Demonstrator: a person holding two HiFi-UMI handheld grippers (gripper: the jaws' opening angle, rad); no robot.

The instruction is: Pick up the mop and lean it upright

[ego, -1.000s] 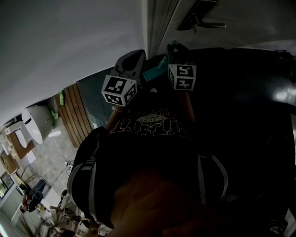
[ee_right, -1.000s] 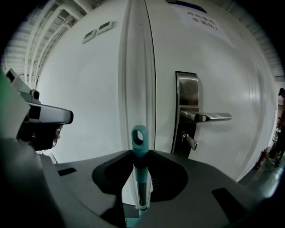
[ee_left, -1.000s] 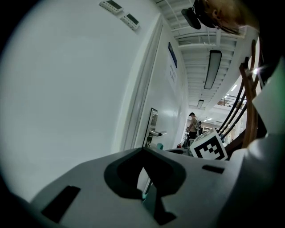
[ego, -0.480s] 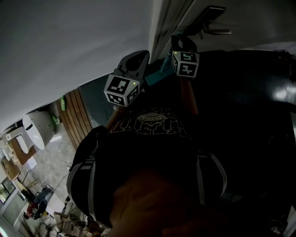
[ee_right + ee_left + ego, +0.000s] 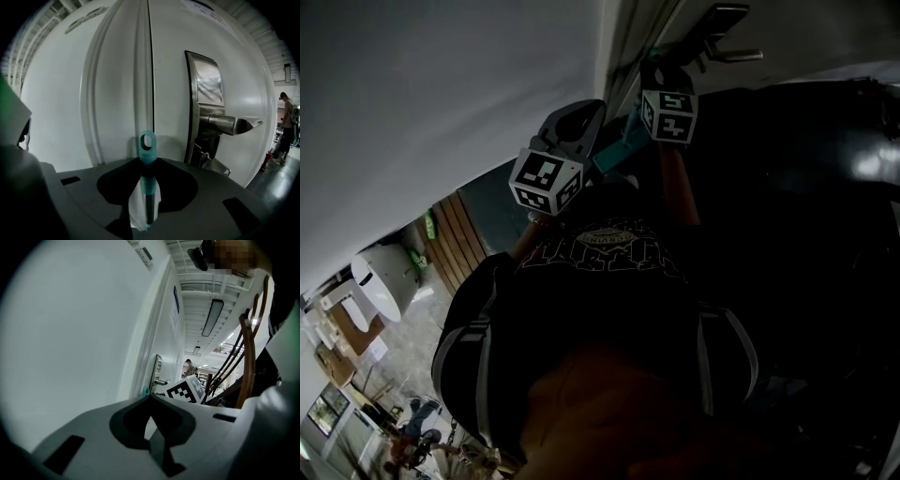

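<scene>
We hold the mop (image 5: 147, 143) by its teal top end in the R gripper (image 5: 146, 183). Its jaws are squeezed on the pole, w/ the loop tip sticking out past them, just left of the door handle (image 5: 227, 124) and close to the door (image 5: 117, 93). The L gripper (image 5: 152, 416) is farther from the door handle, jaws pressed together w/ nothing in them.
</scene>
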